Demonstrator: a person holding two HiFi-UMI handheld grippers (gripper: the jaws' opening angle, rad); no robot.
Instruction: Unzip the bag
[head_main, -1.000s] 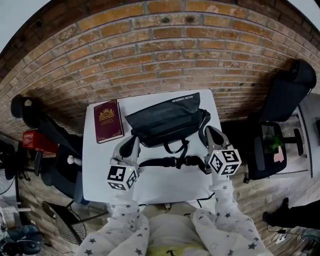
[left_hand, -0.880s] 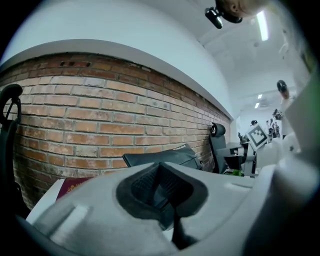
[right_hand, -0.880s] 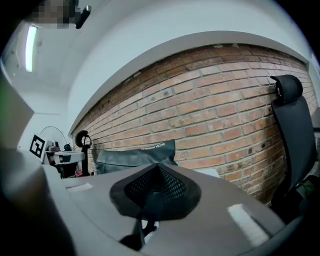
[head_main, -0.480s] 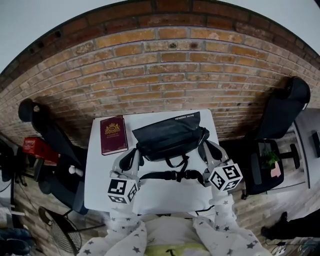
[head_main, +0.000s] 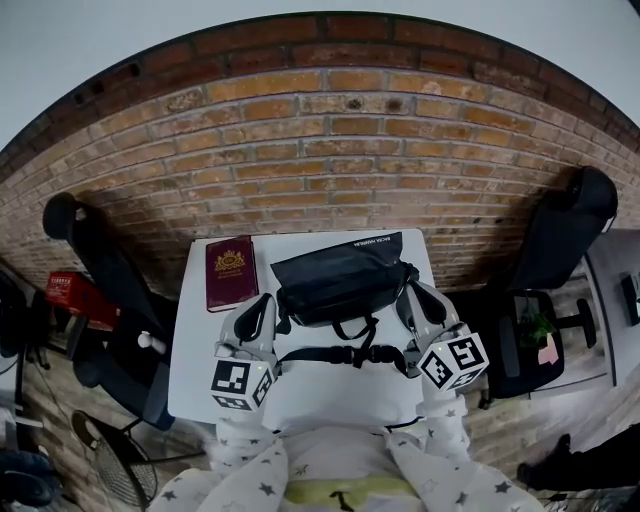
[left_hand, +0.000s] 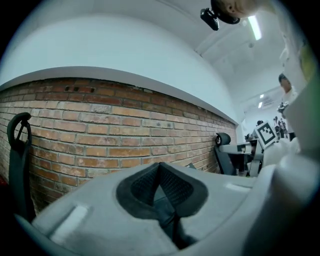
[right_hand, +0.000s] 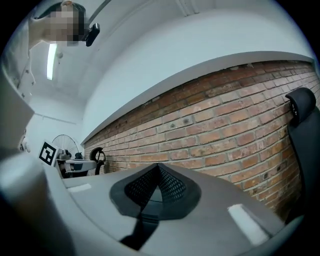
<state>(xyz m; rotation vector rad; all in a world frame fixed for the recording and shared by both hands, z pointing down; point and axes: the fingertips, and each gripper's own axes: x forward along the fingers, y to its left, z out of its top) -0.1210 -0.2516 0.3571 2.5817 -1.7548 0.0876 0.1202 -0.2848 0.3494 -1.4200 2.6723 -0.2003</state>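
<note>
L tongs (head_main: 264, 306), R tongs (head_main: 416, 298) rose; 1 bag (head_main: 340, 278), 1 book (head_main: 230, 272).

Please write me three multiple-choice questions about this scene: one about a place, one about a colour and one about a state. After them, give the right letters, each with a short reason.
1. In the head view, where does the maroon book lie?
A. On the table, at the left of the bag.
B. On top of the bag.
C. At the right of the bag.

2. What colour is the table top?
A. Red.
B. White.
C. Green.

3. How do the jaws of the left claw and the right claw stand?
A. Wide apart.
B. Shut on the book.
C. Shut, with nothing between them.

Right letters:
1 A, the book lies flat beside the bag's left end.
2 B, bare white surface shows in front of the bag.
3 C, each gripper view shows its jaws together and empty.
</note>
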